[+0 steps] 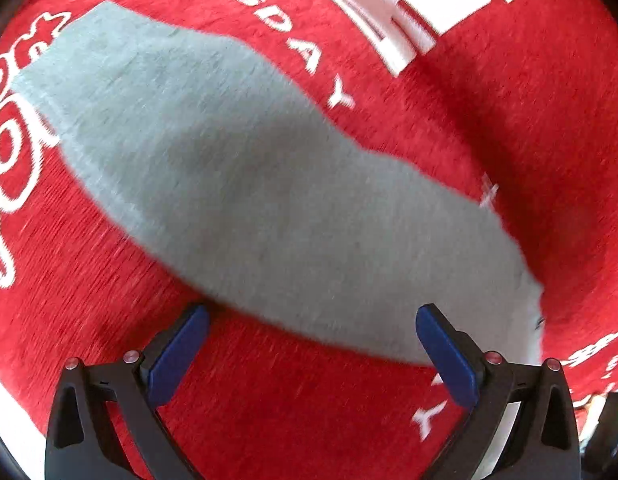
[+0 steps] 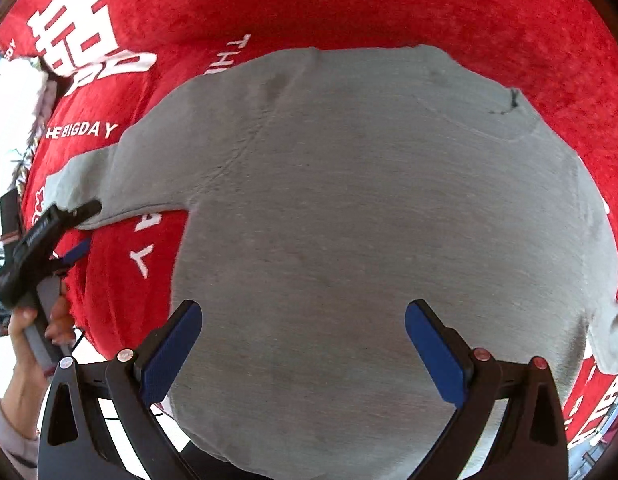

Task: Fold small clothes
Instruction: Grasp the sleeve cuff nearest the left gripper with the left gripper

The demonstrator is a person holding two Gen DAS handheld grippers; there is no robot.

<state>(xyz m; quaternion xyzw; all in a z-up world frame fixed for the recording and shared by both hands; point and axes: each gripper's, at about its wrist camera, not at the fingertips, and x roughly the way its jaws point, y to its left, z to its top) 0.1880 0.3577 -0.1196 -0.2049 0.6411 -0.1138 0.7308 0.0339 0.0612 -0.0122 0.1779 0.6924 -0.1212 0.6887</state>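
Observation:
A small grey sweatshirt [image 2: 349,208] lies flat on a red cloth [image 2: 389,4] with white lettering. Its left sleeve [image 1: 245,184] stretches out to the side and fills the left wrist view. My left gripper [image 1: 309,344] is open just above the sleeve's near edge, holding nothing; it also shows in the right wrist view [image 2: 83,228] at the sleeve's cuff. My right gripper [image 2: 303,336] is open over the lower body of the sweatshirt, empty. The right sleeve [image 2: 609,340] hangs folded at the right edge.
The red cloth [image 1: 509,120] covers the surface and carries white characters [image 1: 409,4] and the words "THE BIG DAY" [image 2: 81,131]. A white floor or surface [image 2: 9,112] shows past the cloth's left edge. My hand [image 2: 33,340] grips the left tool's handle.

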